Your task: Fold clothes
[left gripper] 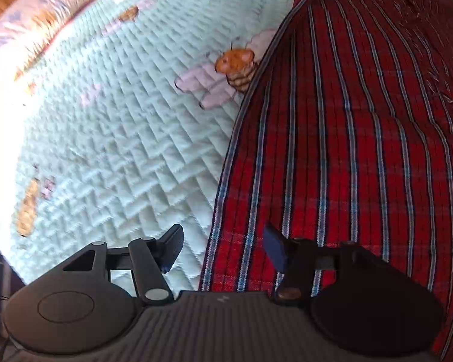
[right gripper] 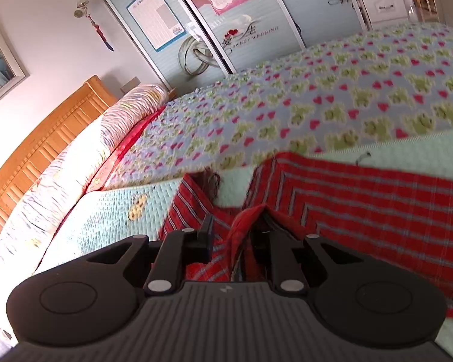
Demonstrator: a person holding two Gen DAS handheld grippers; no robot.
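Directly below the left tongs [left gripper: 223, 249], pointing steeply down at the bed, runs the long left edge of a red striped cloth [left gripper: 347, 150] lying spread on a mint quilted bedspread [left gripper: 120, 135]. That edge passes between the two open jaws: one finger [left gripper: 173, 249] stands over bare quilt, the other [left gripper: 274, 252] over the red fabric. The jaws stand well apart and hold nothing; no pad presses on cloth. The stripes and the edge both run away from the camera toward the far end of the bed, so the cloth's long axis lies roughly along the line the left tongs look down, and most of the fabric lies to their right. A printed bee [left gripper: 237, 68] sits on the quilt just beside the edge, farther up.

From the right wrist view, the right tongs [right gripper: 235, 238] are nearly closed on a gathered ridge of the same red striped cloth [right gripper: 377, 205], which rises in a peak between the fingers; the grip looks firm, though the pads themselves are partly hidden by fabric. From that pinch the cloth fans out to the right and ahead, with one flap already doubled over so its stripes meet at an angle. Beyond it lies a heart-patterned blanket [right gripper: 317, 99].

Judging by this, the left tongs are nearer the free edge, and closing there would take that edge for the next fold.
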